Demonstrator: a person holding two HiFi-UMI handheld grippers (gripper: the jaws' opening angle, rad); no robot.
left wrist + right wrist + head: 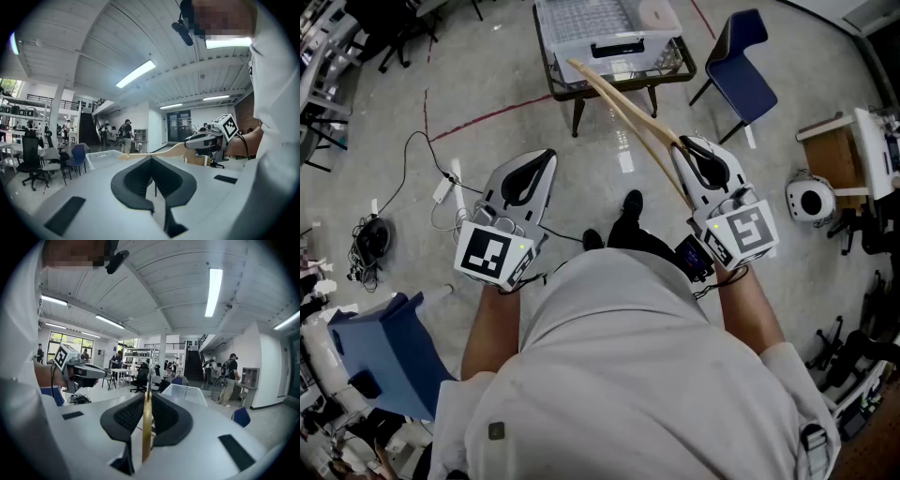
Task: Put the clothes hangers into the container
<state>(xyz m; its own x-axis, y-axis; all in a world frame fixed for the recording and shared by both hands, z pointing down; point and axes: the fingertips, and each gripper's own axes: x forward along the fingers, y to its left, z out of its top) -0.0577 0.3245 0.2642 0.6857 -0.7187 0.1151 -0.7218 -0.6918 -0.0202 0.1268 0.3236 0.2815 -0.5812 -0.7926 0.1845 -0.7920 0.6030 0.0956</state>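
The right gripper (147,405) has its jaws closed to a narrow gap on the wooden hanger (146,427). The dark pads press on both flat sides of the hanger, which stands on edge between them. From the head view, the hanger (623,108) runs forward and to the left out of that gripper's (686,142) jaws. Its far tip reaches the near rim of the clear plastic container (609,44). A second arm of the hanger runs back alongside the gripper body.

The left gripper (154,174) has its jaws drawn together to a thin slit, with nothing between them. It (546,157) is held level beside the right one, well apart from it and touching nothing.

Ahead of both pairs of jaws, the container stands on a small dark-legged table (574,94). In the right gripper view the container (187,393) lies just right of the jaw line. In the left gripper view the hanger (159,152) crosses above the jaws, with the container (101,159) to their left. A blue chair (741,70) stands right of the table.
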